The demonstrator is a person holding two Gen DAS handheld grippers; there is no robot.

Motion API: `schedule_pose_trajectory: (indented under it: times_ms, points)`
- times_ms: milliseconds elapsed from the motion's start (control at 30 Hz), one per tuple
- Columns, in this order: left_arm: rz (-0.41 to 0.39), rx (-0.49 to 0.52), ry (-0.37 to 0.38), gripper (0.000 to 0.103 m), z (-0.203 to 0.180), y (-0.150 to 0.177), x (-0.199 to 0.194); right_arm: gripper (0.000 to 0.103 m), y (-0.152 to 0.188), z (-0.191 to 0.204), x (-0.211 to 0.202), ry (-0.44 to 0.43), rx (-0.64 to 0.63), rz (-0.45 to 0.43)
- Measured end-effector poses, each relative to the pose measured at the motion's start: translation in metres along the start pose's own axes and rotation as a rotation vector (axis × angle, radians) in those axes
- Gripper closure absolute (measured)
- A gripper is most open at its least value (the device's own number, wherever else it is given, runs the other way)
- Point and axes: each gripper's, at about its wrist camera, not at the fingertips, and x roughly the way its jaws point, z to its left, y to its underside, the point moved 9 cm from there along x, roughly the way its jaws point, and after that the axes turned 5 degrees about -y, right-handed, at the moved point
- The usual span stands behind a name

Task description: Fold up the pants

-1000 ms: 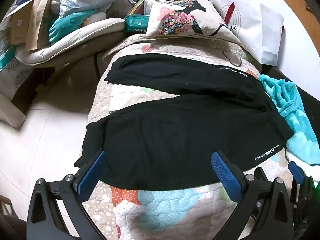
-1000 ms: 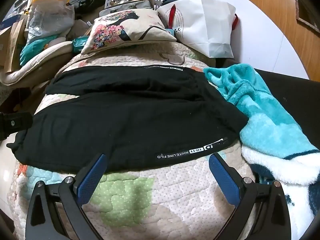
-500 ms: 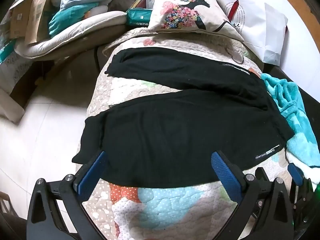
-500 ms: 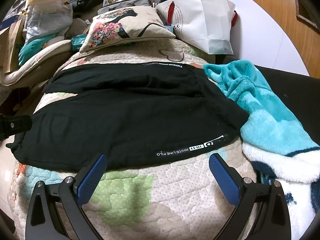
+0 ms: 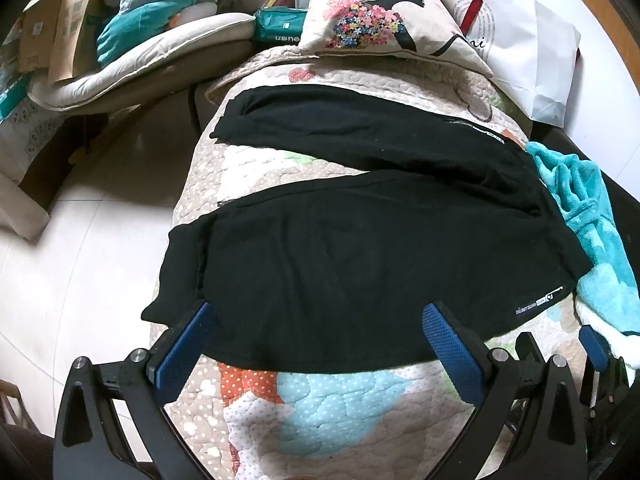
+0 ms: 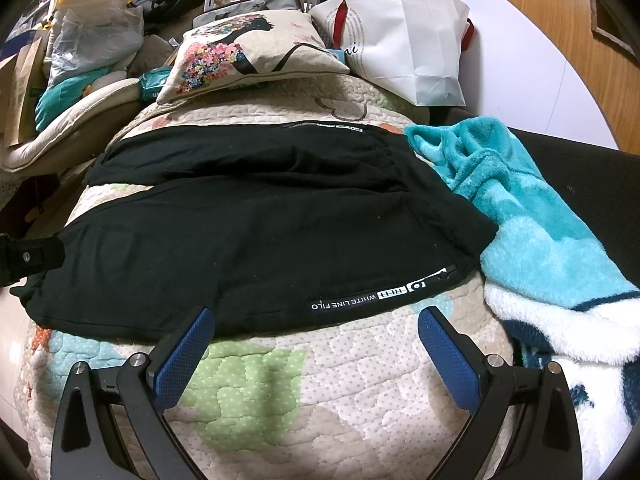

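On quilt [image 5: 320, 408]: black pants [image 5: 360, 264] spread flat; left gripper [image 5: 320, 316], right gripper [image 6: 316, 320] fingers apart, empty.

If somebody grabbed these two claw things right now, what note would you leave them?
Left gripper: open, empty, above the near leg's hem end.
Right gripper: open, empty, by the near edge at the waist end, near the white lettering.
Pants: black, spread flat on the quilt, legs apart in a V, waist beside the teal blanket.
Done: pants laid out only.
Left: every fold; probably start by bringing one leg over the other.
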Motion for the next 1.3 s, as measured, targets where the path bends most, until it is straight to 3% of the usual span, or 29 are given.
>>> schedule_pose_trajectory:
  times_ms: [333, 700, 1233, 1300]
  points:
    - [0.019, 0.057, -0.027, 0.0, -0.008, 0.006, 0.016, 0.0, 0.003, -0.002, 0.002, 0.0, 0.012, 0.008]
    - [0.147, 0.097, -0.056, 0.0, -0.015, 0.032, 0.055, 0.0, 0.003, -0.007, 0.003, 0.002, 0.03, 0.02]
    - [0.166, 0.121, -0.037, 0.0, -0.014, 0.036, 0.048, 0.0, 0.006, -0.008, 0.005, 0.004, 0.024, 0.028]
    - [0.155, 0.119, -0.015, 0.004, -0.015, 0.033, 0.044, 0.0, 0.006, -0.008, 0.005, 0.001, 0.024, 0.026]
